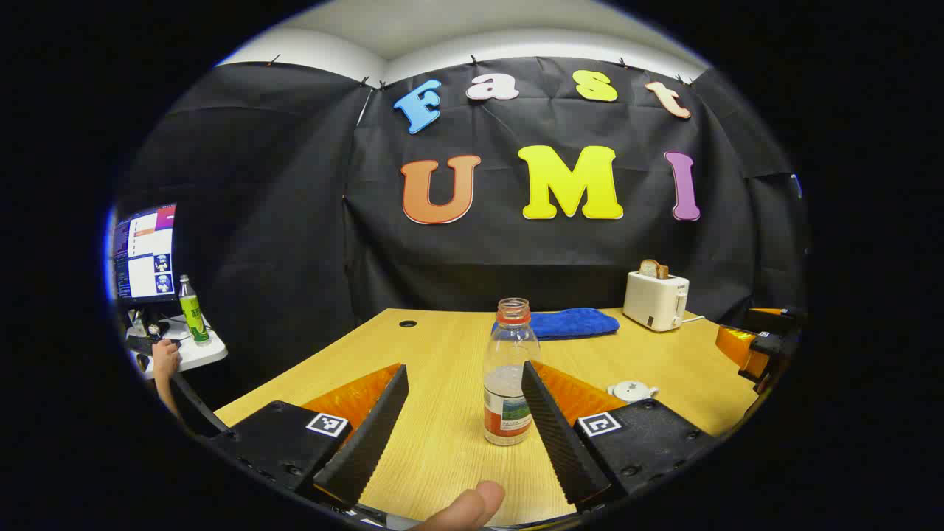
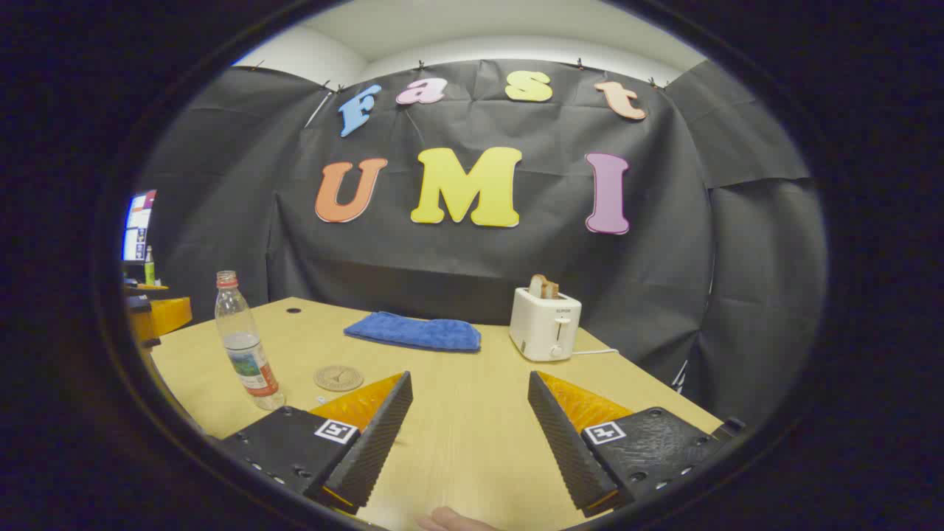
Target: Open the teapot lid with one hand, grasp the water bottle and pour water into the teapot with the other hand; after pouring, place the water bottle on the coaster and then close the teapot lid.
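Jaws apart, level over table (image 2: 472, 413)

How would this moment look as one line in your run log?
left gripper: open, facing uncapped clear plastic water bottle | right gripper: open, empty | round brown coaster: bare | bottle upright on wooden table

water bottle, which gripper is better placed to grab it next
Left. The water bottle stands uncapped just ahead of the open left gripper, nearly between its fingers. For the right gripper it stands far off to one side.
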